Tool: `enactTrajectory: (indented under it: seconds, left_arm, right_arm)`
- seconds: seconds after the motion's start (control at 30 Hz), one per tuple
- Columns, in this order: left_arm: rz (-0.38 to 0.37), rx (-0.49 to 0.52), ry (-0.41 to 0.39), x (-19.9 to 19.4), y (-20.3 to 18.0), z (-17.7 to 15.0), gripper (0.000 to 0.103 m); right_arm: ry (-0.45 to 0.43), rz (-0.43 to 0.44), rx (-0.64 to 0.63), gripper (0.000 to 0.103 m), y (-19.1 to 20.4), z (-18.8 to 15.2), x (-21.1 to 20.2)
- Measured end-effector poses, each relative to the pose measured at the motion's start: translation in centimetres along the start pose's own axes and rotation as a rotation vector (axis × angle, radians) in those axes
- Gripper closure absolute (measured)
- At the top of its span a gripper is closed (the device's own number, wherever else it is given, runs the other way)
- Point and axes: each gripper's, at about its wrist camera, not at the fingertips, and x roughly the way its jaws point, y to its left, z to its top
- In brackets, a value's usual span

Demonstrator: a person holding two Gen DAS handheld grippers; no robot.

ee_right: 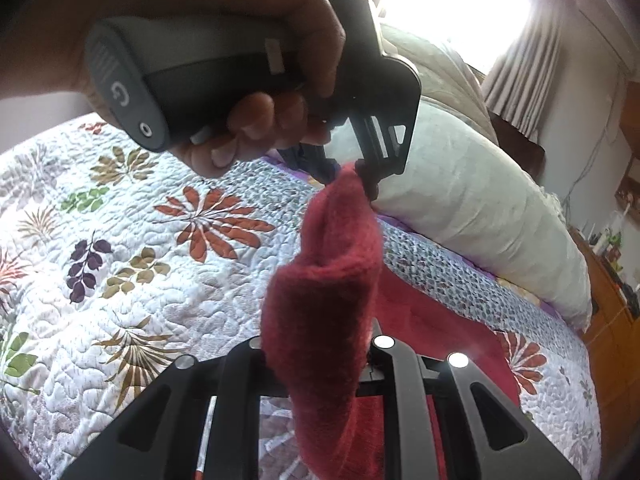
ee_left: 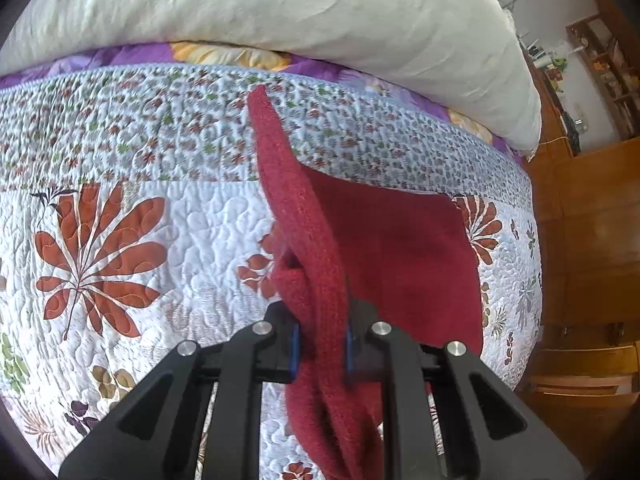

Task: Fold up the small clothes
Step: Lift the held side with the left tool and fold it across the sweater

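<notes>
Quilted bed point(ee_left: 120, 152) lies under the red cloth point(ee_left: 400, 248), which my left tool point(ee_left: 322, 344) and right tool point(ee_right: 316, 360) both pinch, lifted, its fold barely begun.

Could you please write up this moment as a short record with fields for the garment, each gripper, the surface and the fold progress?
garment: red knit cloth, partly lifted, lower part lying on the quilt
left gripper: shut on one edge of the cloth
right gripper: shut on another part of the same cloth
hand: holds the left gripper's handle
surface: floral quilt on a bed
background: white pillow behind the quilt
fold progress: not yet folded flat; cloth held up between both grippers
</notes>
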Motion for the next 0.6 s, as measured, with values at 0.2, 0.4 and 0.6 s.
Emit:
enactTrajectory:
  seconds: [0.2, 0.4, 0.6]
  left_arm:
    - [0.021, 0.030, 0.002, -0.3, -2.9, 0.4, 0.089]
    - [0.049, 0.057, 0.005, -0.4, -5.6, 0.6, 0.089]
    - [0.068, 0.077, 0.008, -0.1, -7.9, 0.7, 0.089]
  right_arm:
    - [-0.005, -0.005, 0.044, 0.086, -2.3, -0.2, -1.0]
    - [-0.008, -0.009, 0.086, 0.086, -4.2, -0.5, -1.6]
    - [-0.005, -0.011, 0.124, 0.086, -6.2, -1.0, -2.2]
